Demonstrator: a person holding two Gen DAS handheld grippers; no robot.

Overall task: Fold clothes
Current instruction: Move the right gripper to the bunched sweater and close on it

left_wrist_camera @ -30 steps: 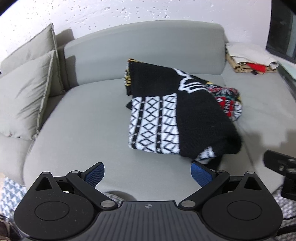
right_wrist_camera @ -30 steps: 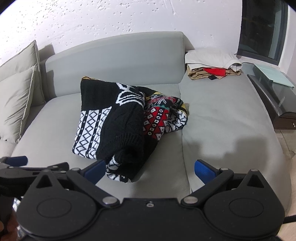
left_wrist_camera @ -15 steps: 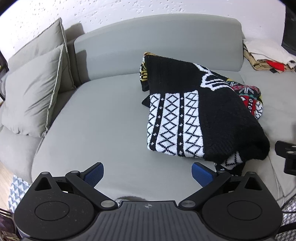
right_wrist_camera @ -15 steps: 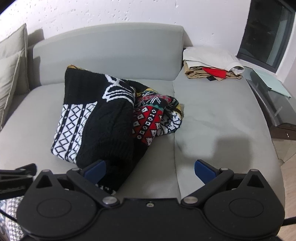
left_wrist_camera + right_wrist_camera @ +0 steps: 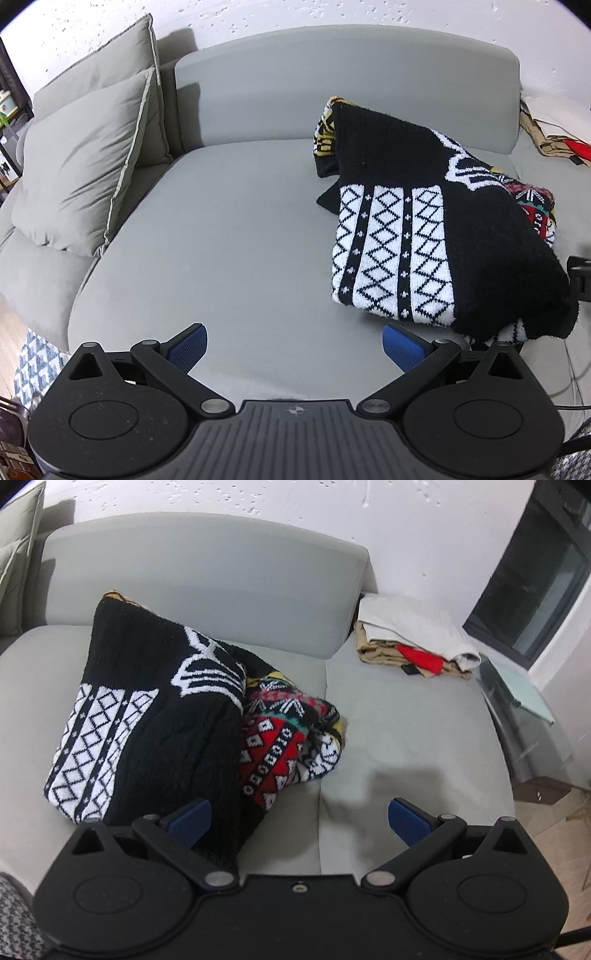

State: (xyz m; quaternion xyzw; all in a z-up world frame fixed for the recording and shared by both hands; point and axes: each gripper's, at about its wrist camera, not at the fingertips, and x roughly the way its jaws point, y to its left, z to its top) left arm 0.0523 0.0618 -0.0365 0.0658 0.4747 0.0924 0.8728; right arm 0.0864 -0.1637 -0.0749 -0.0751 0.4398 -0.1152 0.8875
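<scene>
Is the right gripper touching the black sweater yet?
Cannot tell. In the right wrist view the open right gripper has its left finger overlapping the black sweater; no gap or contact shows plainly.

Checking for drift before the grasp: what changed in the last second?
Both grippers closed in on the black-and-white sweater: left gripper swung left, facing bare sofa; right gripper now has its left finger at the sweater's near edge. Both stayed open, nothing grasped. Sweater and folded pile unmoved.

Both wrist views look forward and down over the sofa (image 5: 240,229) from its front edge; the left faces its left half, the right its right; both share the patterned sweater (image 5: 436,236).
</scene>
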